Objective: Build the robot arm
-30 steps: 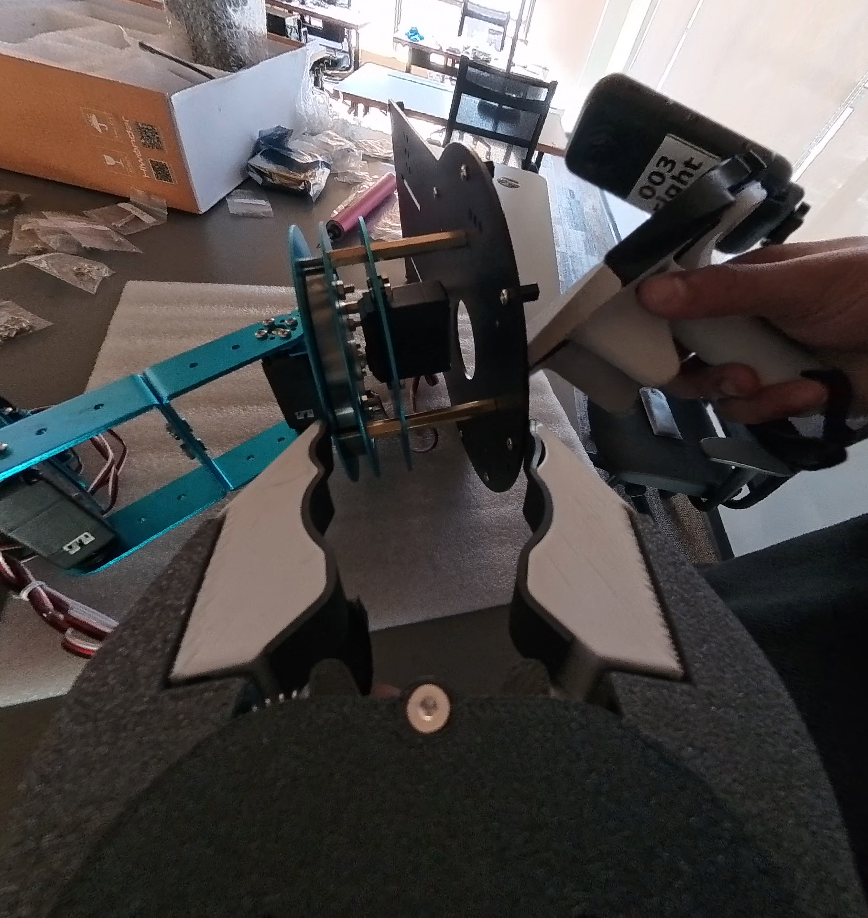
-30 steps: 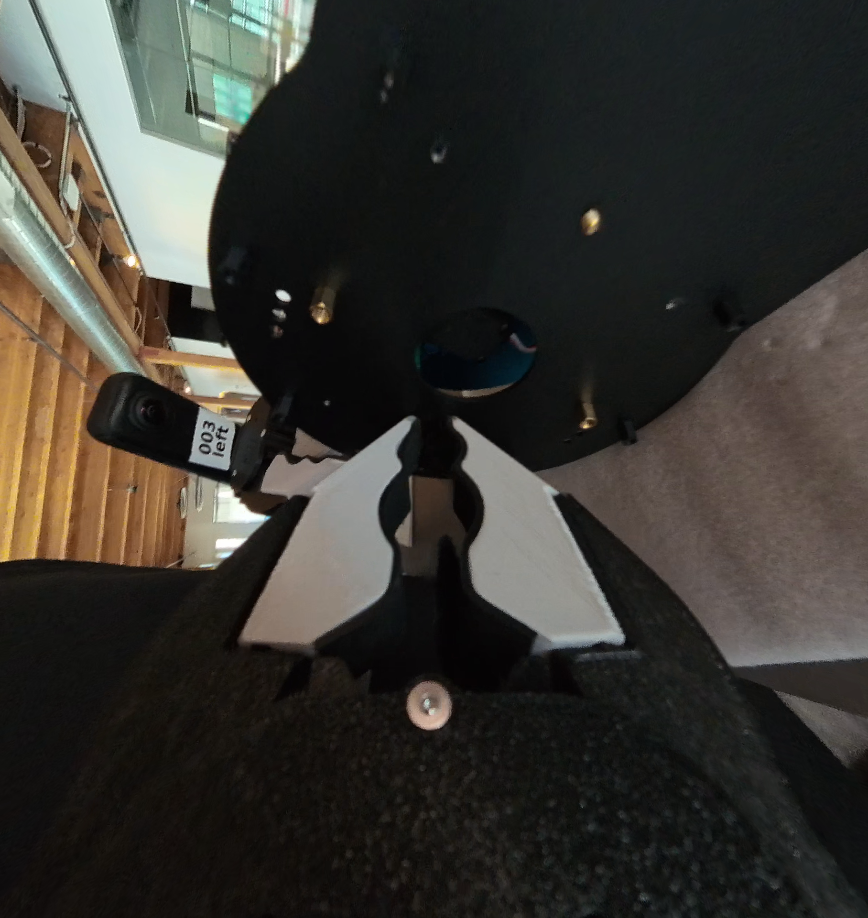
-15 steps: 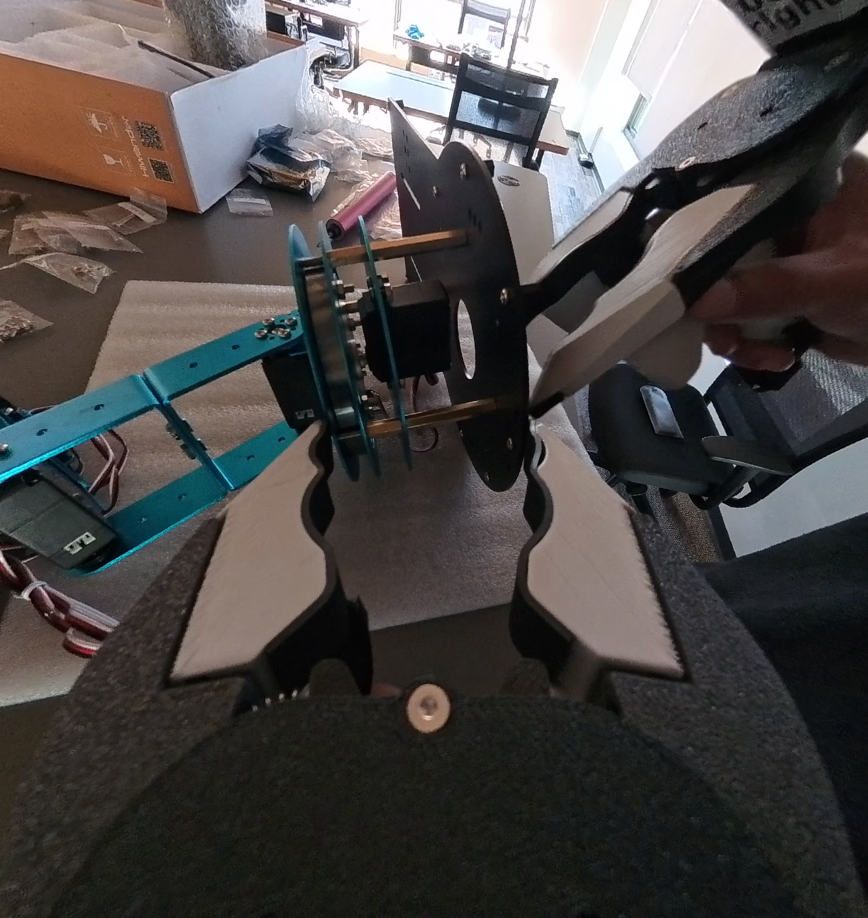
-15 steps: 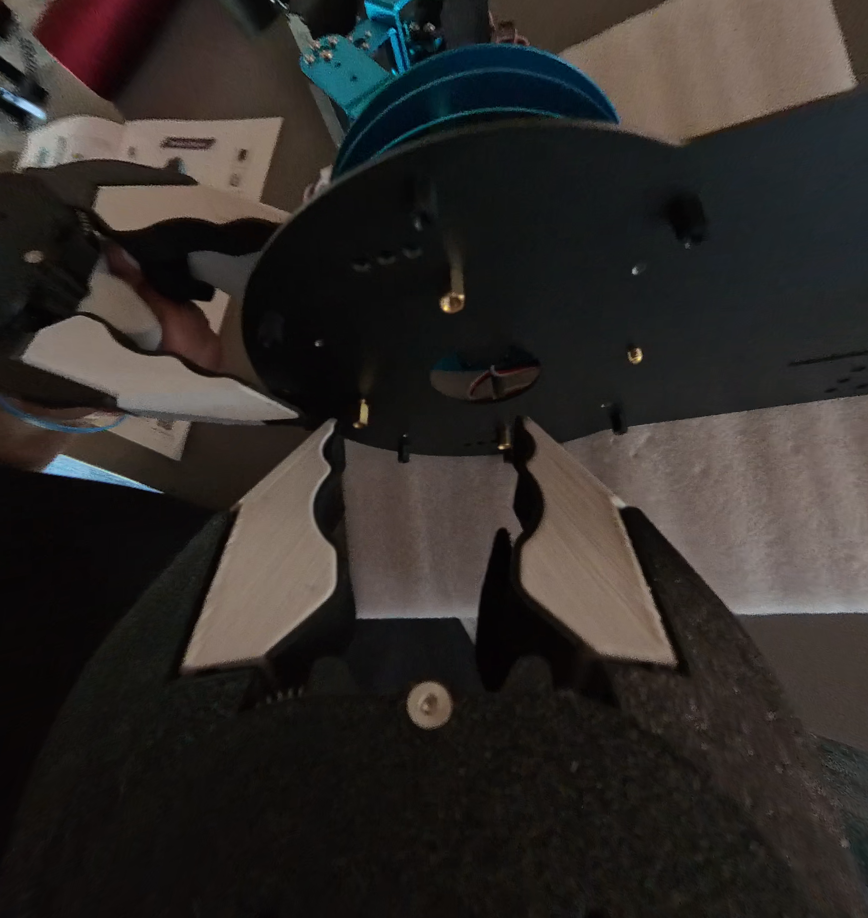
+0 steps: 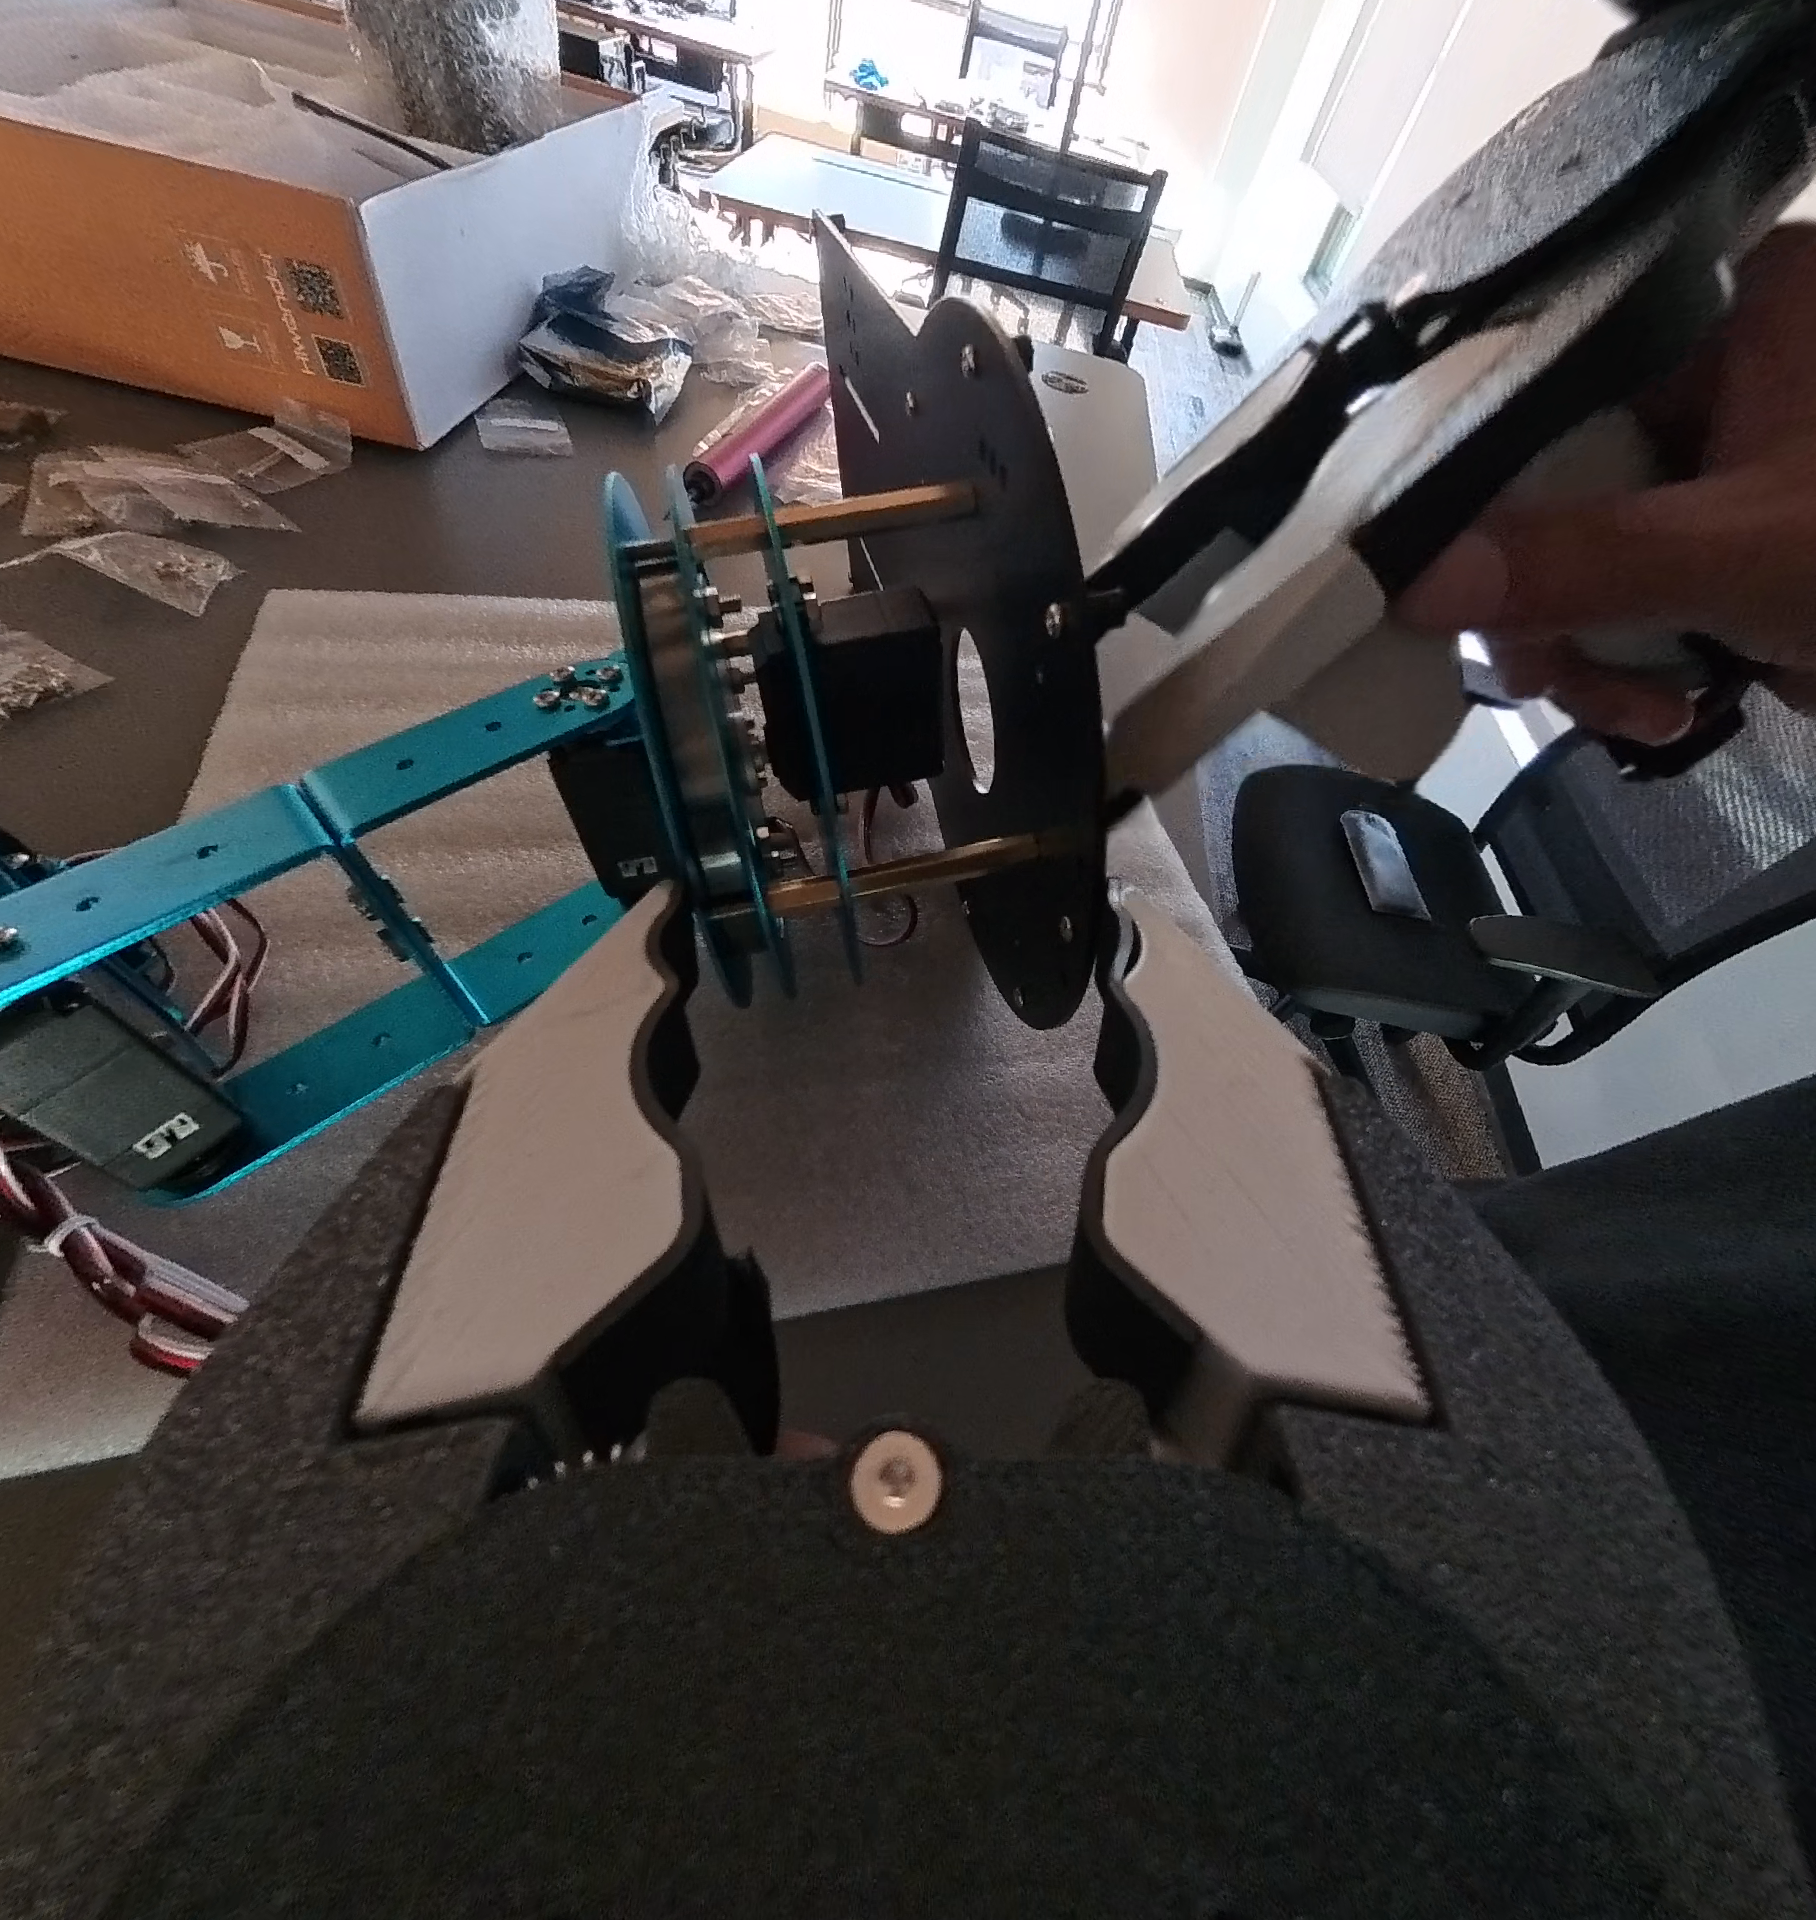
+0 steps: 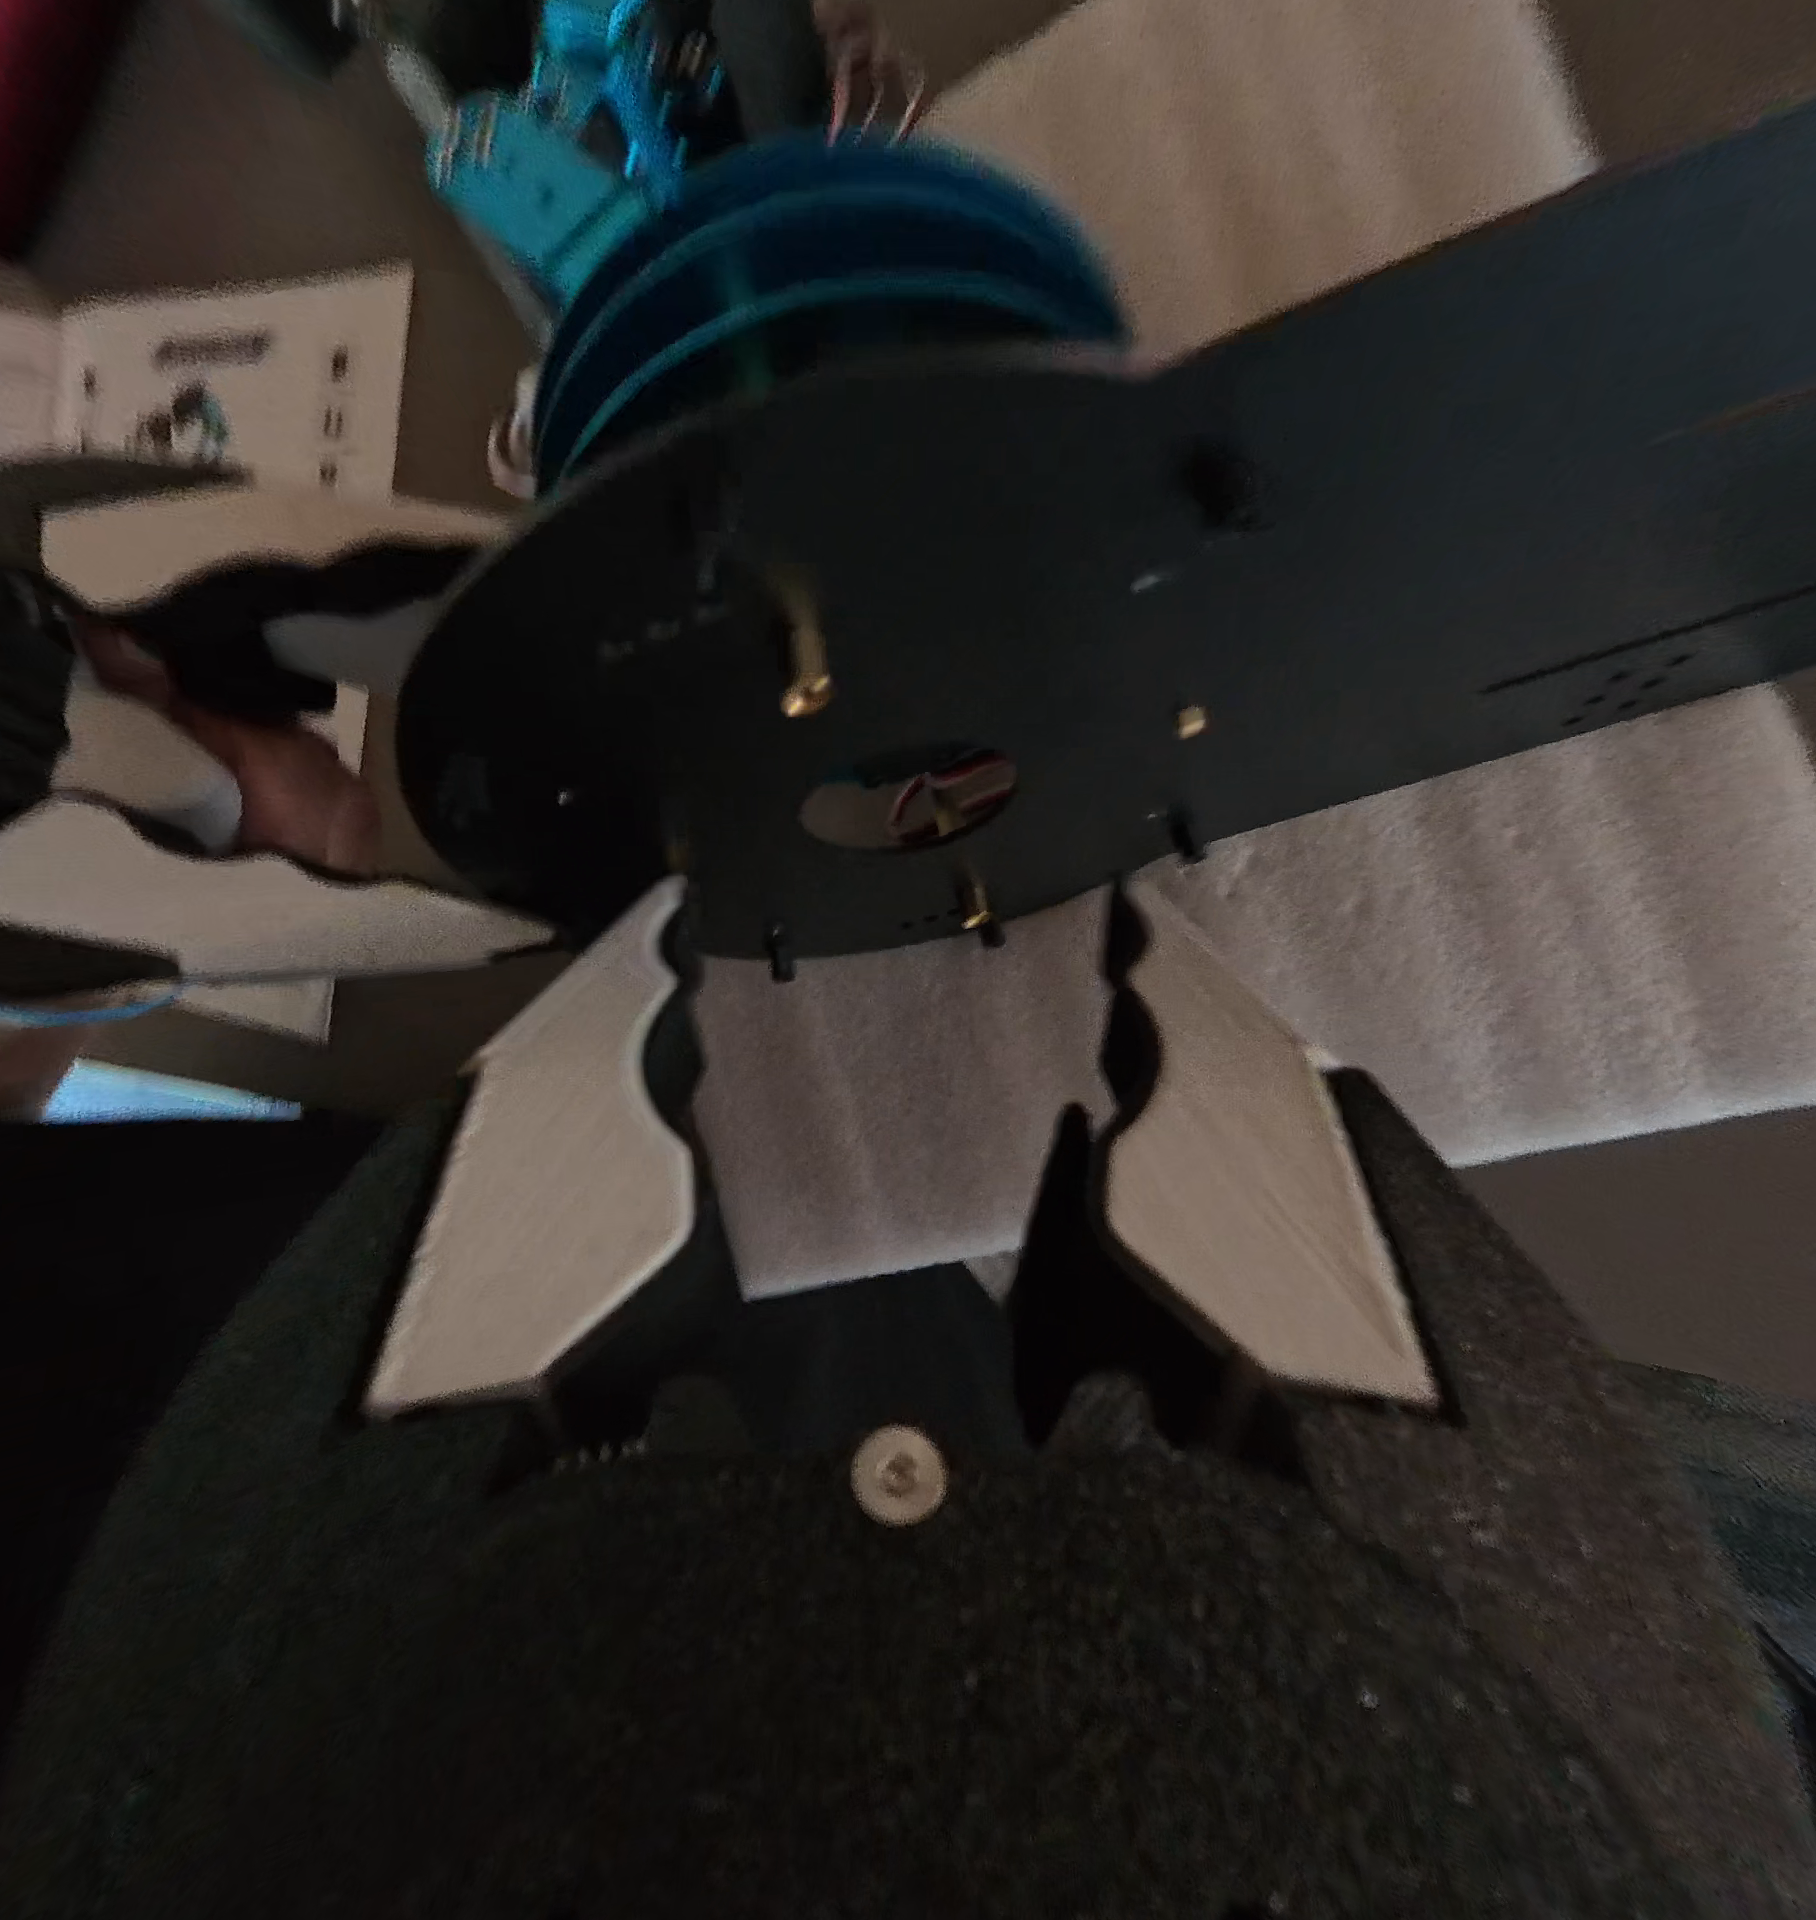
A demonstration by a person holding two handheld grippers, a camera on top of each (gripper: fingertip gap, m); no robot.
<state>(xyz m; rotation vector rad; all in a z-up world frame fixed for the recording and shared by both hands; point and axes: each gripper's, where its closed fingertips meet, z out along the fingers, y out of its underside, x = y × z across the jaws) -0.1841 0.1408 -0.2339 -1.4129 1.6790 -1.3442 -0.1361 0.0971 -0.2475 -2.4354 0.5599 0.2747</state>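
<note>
Both grippers, left (image 5: 899,935) and right (image 6: 899,914), spread their fingers released around the black plate's (image 5: 997,644) rim.

Right gripper (image 6: 899,920), a second ago clamped shut on a small peg at the rim of the black plate (image 6: 987,623), now spread wide, its fingers (image 6: 571,1122) straddling the plate's lower edge. Rolled round too: wood ceiling out of its view, white foam sheet (image 6: 1403,935) in. Swung higher and nearer in the left wrist view, tips at the plate's face.
</note>
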